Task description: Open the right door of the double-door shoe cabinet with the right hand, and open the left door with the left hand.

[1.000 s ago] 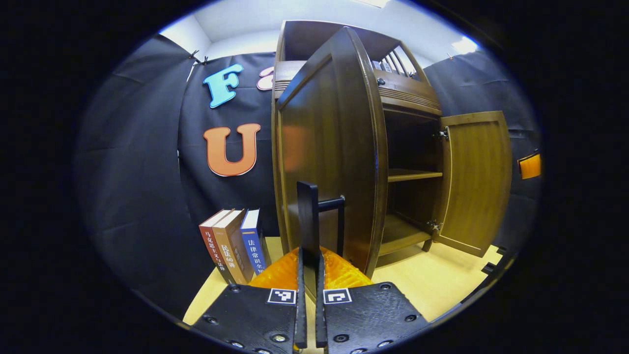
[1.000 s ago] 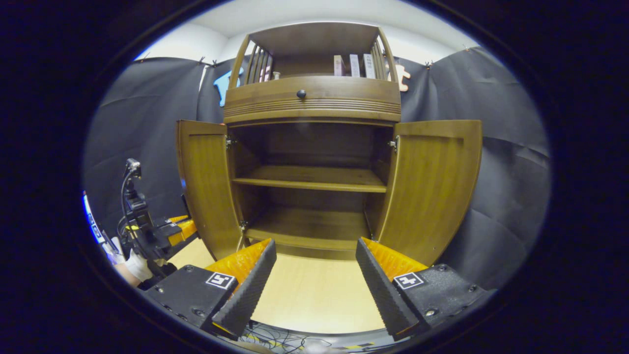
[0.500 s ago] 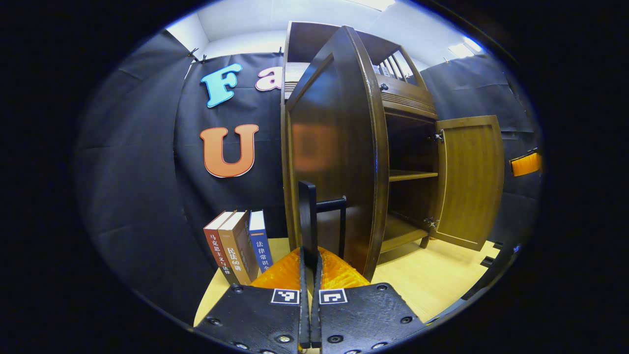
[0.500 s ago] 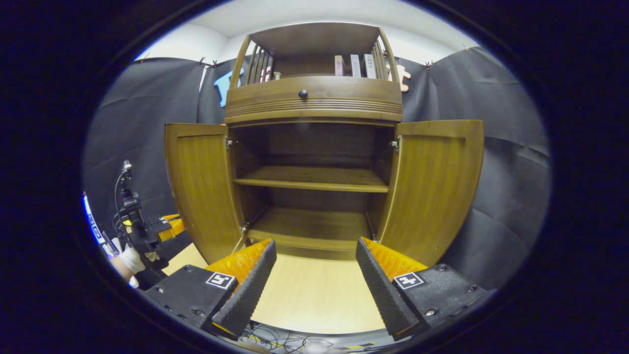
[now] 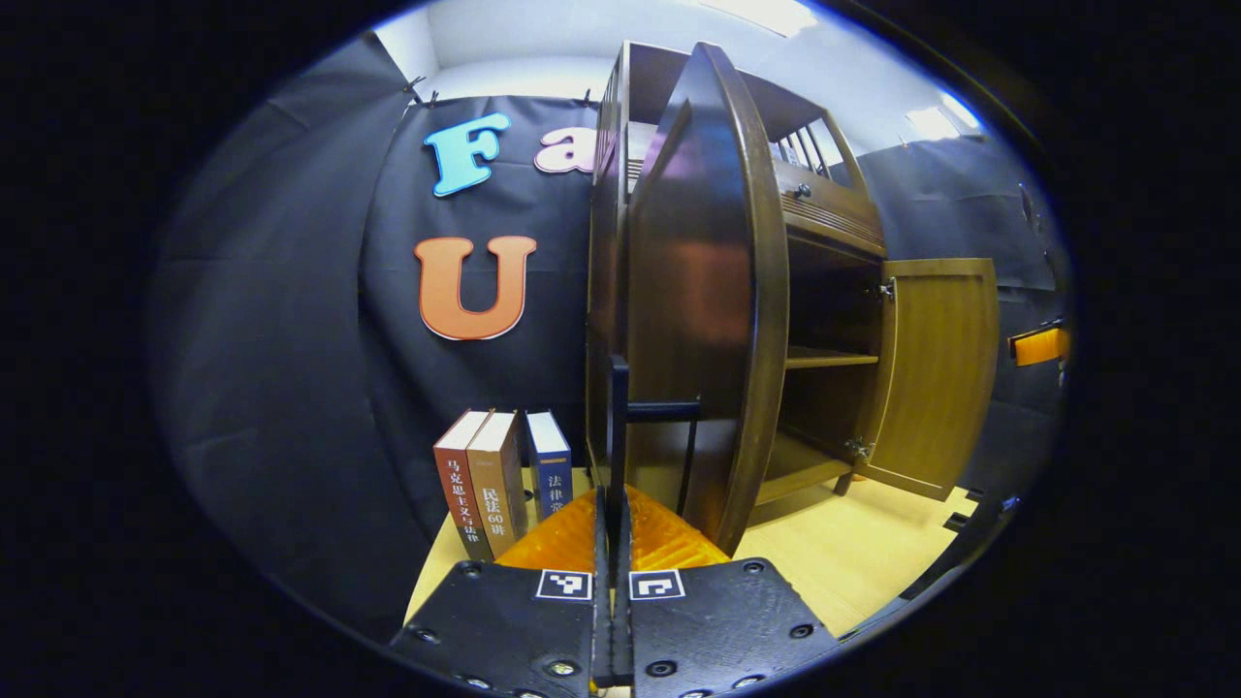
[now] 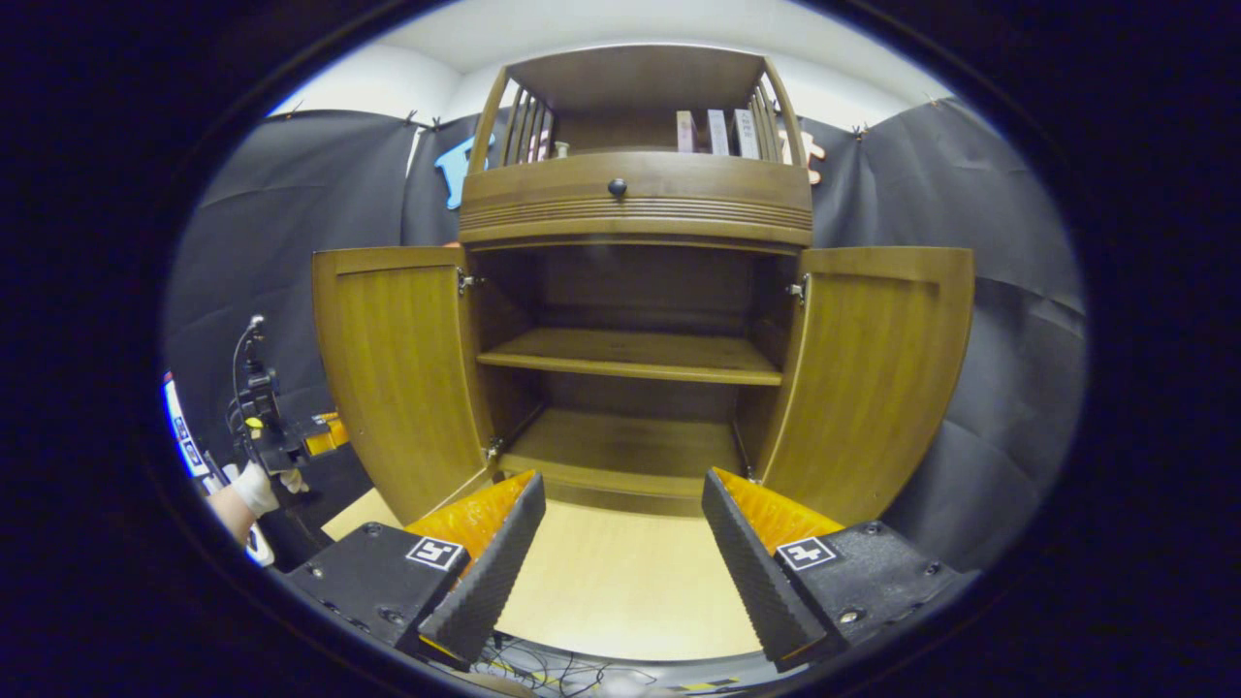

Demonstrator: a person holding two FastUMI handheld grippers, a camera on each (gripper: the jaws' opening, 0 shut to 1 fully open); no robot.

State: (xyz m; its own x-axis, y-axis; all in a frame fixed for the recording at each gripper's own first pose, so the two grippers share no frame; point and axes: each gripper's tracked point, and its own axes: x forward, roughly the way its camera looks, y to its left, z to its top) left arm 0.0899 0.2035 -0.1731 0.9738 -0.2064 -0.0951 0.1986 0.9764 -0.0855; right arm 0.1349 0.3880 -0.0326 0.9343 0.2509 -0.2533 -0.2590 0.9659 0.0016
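Pale floor (image 6: pixel 620 582) fronts both swung-wide doors; left claw (image 5: pixel 613 543) pinches the left door's handle (image 5: pixel 618 427), right claw (image 6: pixel 620 543) gapes.

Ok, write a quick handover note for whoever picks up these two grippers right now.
Left gripper: shut on the left door's handle, held beside the swung-out left door.
Right gripper: open, holding nothing, facing the shoe cabinet from the front, clear of both doors.
Right door: wide open.
Shelves: bare.
Done: both doors look open.
Left: release the handle and draw the left gripper back; probably nothing else.
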